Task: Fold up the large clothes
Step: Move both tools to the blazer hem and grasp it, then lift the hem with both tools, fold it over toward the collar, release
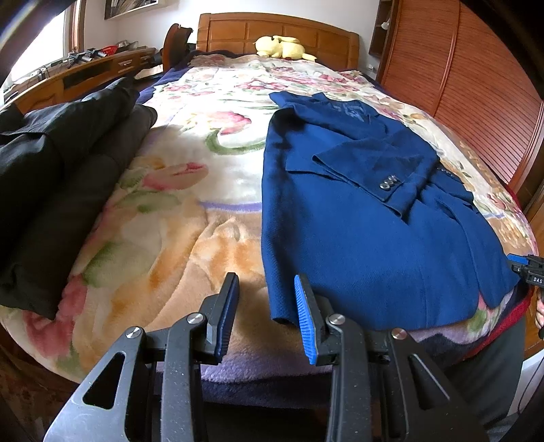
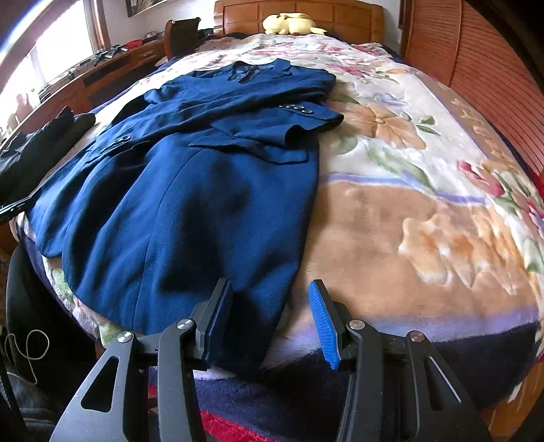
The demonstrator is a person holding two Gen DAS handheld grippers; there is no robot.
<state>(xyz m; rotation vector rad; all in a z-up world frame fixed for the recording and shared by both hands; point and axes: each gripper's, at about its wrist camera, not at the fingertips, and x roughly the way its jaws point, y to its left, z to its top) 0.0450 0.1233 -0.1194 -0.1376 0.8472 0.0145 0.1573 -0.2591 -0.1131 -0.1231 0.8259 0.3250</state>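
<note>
A dark blue blazer (image 1: pixel 357 221) lies flat on the floral blanket (image 1: pixel 176 210), collar toward the headboard, with both sleeves folded across its front. My left gripper (image 1: pixel 267 282) is open just above the near edge of the bed. The blazer's lower left hem corner lies beside its right finger (image 1: pixel 306 319), not pinched. In the right wrist view the blazer (image 2: pixel 190 190) spreads to the left. My right gripper (image 2: pixel 268 285) is open, with the lower right hem corner lying between its fingers and a gap to the right pad.
A pile of black clothes (image 1: pixel 51 176) covers the bed's left side. A yellow plush toy (image 1: pixel 282 46) sits by the wooden headboard (image 1: pixel 278 30). A slatted wooden wardrobe (image 1: pixel 476 85) stands at the right and a desk (image 1: pixel 85 74) at the left.
</note>
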